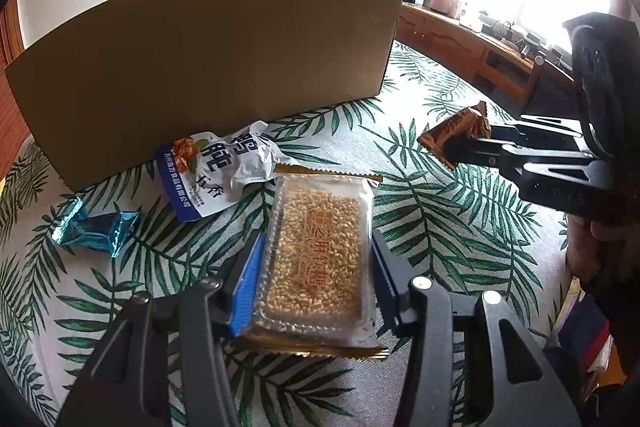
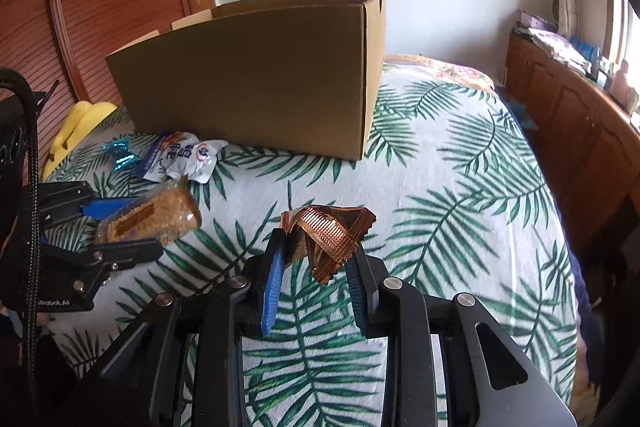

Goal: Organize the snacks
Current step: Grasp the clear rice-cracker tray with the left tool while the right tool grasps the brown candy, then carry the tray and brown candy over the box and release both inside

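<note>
My left gripper [image 1: 316,259] is shut on a clear sesame candy pack [image 1: 318,255] and holds it over the leaf-print cloth; it also shows in the right wrist view [image 2: 152,217]. My right gripper [image 2: 320,253] is shut on a copper foil snack [image 2: 332,239], lifted above the cloth; the snack also shows in the left wrist view [image 1: 456,135]. An open cardboard box [image 1: 208,67] stands behind, also in the right wrist view [image 2: 256,75]. A white and blue snack pouch [image 1: 216,175] and a blue foil candy [image 1: 94,227] lie in front of the box.
The leaf-print cloth [image 2: 460,187] covers a bed-like surface. A wooden cabinet [image 2: 568,131] with clutter runs along the right under a window. A yellow object [image 2: 76,135] lies at the left edge near a wooden slatted door [image 2: 100,7].
</note>
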The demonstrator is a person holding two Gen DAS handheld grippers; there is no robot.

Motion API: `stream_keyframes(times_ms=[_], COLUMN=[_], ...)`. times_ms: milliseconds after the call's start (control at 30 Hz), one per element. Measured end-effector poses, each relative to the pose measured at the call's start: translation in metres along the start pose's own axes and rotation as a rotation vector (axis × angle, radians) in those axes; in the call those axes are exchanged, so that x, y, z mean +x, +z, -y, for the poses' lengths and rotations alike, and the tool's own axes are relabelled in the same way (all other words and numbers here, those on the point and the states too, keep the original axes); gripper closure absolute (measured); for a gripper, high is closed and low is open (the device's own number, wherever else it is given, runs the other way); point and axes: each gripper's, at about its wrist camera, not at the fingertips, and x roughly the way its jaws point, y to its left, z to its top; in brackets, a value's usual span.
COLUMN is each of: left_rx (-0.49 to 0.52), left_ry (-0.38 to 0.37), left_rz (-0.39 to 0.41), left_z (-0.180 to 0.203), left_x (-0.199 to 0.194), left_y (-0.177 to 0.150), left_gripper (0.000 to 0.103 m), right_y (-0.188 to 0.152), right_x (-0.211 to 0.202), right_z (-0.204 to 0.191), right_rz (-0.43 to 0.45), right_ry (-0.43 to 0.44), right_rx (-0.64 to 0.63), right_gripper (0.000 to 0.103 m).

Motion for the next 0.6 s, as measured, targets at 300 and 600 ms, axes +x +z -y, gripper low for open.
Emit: stream_keyframes(times_ms=[300, 600], left_rx=[0.010, 0.010], left_ry=[0.008, -0.003], left_rz=[0.012, 0.037], left_z=[0.005, 0.001], left_x=[-0.003, -0.014], left_y=[-0.001, 0.003], left_gripper=[0.057, 0.057], right_y=[-0.005, -0.003], right_x=[-0.005, -0.009], right_z=[-0.008, -0.015], right_rz=[0.013, 0.024], right_ry=[-0.001, 0.017], right_rx=[-0.003, -0.001], right_gripper=[0.075, 0.075])
